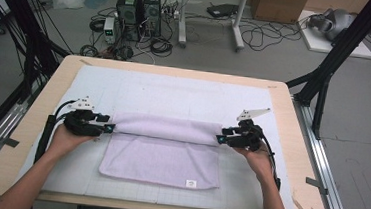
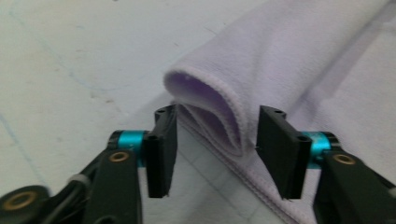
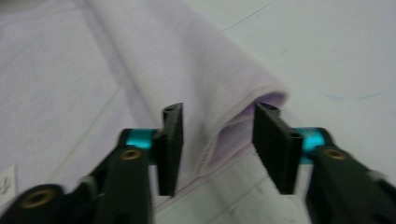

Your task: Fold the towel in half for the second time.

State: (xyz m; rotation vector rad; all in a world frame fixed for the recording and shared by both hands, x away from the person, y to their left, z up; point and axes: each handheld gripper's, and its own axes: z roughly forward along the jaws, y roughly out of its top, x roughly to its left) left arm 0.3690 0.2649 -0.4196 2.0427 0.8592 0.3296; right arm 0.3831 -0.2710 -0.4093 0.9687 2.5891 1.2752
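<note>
A light wooden table (image 1: 281, 142) stands on a grey floor (image 1: 359, 163). Beyond the table's far edge, two black computer towers (image 1: 140, 8) sit among tangled cables (image 1: 259, 37), with white desk legs (image 1: 237, 23) and a cardboard box (image 1: 277, 5) farther right. Black frame struts (image 1: 335, 56) flank the table.

**Soft cloth, matt plastic, pale wood**

The lilac towel (image 1: 162, 153) is a soft, matt cloth with a fine nap and a stitched hem; its folded edge between the jaws of the left gripper (image 2: 215, 151) looks plush and thick. That gripper's jaws are matt black plastic with glossy teal metal collars and brass-coloured rivets behind them. The right gripper (image 3: 217, 149) has the same finish. Beneath both lies a smooth, matt white mat (image 1: 184, 92) with faint grid lines, on a pale, smooth wooden table (image 1: 36, 123).
</note>
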